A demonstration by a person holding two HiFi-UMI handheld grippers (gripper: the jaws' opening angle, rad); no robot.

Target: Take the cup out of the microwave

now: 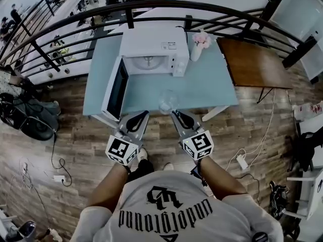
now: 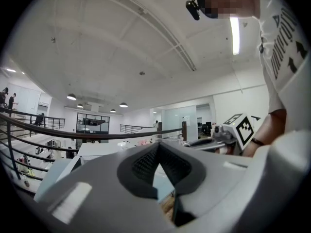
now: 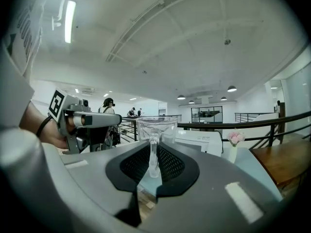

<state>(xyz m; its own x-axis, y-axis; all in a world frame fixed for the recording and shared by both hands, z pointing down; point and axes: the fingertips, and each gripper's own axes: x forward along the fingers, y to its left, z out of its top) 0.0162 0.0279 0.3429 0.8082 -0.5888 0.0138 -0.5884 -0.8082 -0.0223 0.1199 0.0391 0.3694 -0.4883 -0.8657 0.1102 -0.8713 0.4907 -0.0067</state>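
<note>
The chief risk lay in the hold itself. The right gripper point(image 3: 154, 148) had its jaws clenched on only the thin handle of the glass cup point(image 3: 155, 126), so the bowl stood out beyond the tips. A jolt or a slackened squeeze could have let the cup swing on its handle or slip free. In the head view it hung near the front edge of the table point(image 1: 207, 87), so a drop might have carried it to the floor point(image 1: 75, 135) and broken it.

The handle ran upright between the right jaws, with the bowl just past them. The cup was already out of the microwave point(image 1: 151, 47), well apart from its cavity and its open door point(image 1: 117, 87).

The left gripper point(image 2: 158, 147) had its jaws pressed together on nothing — it was level with the right one and near the cup, but not touching it.
</note>
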